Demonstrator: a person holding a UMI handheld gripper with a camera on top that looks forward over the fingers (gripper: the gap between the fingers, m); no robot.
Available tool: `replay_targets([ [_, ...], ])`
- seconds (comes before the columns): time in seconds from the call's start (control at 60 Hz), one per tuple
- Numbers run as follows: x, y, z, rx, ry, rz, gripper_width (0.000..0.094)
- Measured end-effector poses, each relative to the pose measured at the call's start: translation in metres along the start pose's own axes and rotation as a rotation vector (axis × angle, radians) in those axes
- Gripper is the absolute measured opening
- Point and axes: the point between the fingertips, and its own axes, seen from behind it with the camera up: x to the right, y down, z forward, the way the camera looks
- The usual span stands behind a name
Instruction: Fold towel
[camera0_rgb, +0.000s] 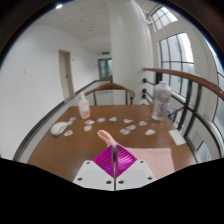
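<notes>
Claw (116, 172) clenched, both magenta pads (107, 163) pressed together with a thin pale sliver pinched between them, which I take to be an edge of the towel (160, 158). That towel lies just ahead of my fingers, a pale pink sheet flat on the wooden table (60, 150), spreading off to the side of the fingertips. My read: I'm mid-fold, edge in the grip, raised above the tabletop, and the next move calls for carrying that edge across the rest of the cloth and laying it down square before letting go. Looking outward: small pale objects (103, 124) are scattered across the middle of the table, too small to name. Farther back stands a pinkish bottle (84, 108), and on the other side a clear plastic container (161, 103). All of them sit well apart from the towel, so nothing blocks the fold. Beyond the table, a curved railing (180, 76) and big windows (178, 50).
</notes>
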Motion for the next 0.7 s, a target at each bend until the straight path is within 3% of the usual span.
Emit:
replay_targets([
  [0.1,0.080,-0.013,-0.020,0.037,0.120,0.054,0.0002],
  [0.183,0.140,0.009,-0.016,-0.010,0.209,0.066,0.0004],
  [0.317,0.185,0.064,-0.007,-0.135,0.216,0.124,0.0011],
  [0.417,0.198,0.074,0.001,-0.148,0.209,0.157,0.0038],
  [0.433,0.199,0.075,0.000,-0.148,0.208,0.161,0.0066],
  [0.583,0.203,0.068,-0.020,-0.131,0.204,0.187,0.0876],
  [0.7,0.195,0.057,-0.052,-0.098,0.214,0.152,0.0832],
])
